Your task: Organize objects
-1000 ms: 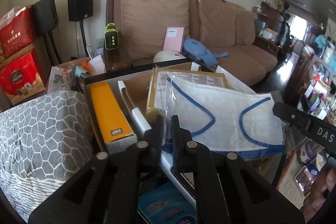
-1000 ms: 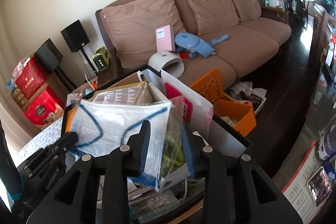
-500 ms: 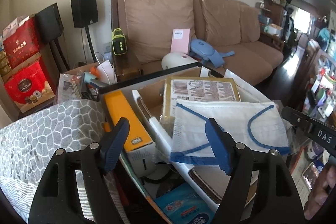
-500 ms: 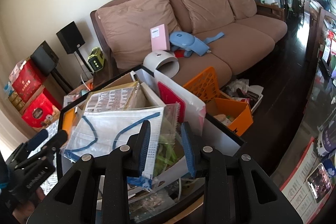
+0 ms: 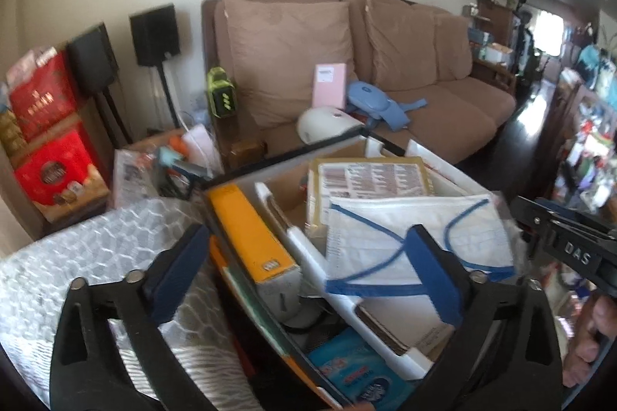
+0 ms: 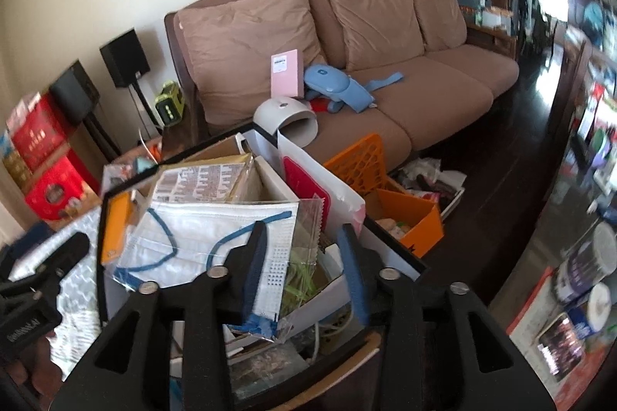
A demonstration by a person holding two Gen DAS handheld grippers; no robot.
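Your landmark is the box (image 5: 270, 172), the black-rimmed one crammed with packages in front of the sofa (image 6: 347, 37). Go from big to small.

On top of the box, toward its right side, lies the mask pack (image 5: 412, 241): white masks with blue ear loops in a clear bag. It rests on a brown parcel (image 5: 374, 176) and on the white dividers, clear of the yellow carton (image 5: 250, 237) at the box's left side.

Expect the pack to be very light, soft and floppy. It should sag from any 1 corner, and the film looks slick, so it may slide from a shallow pinch. Nothing in it seems fragile. Pinch well in from an edge, across the masks themselves and not the empty film; 2 grips at opposite ends would keep it flat.

Your left gripper (image 5: 308, 264) has just been opening and now stands spread wide above the box's near edge, touching nothing. Your right gripper (image 6: 304, 264) has also just been opening: its fingers straddle the pack's right end, but the pads have let go.
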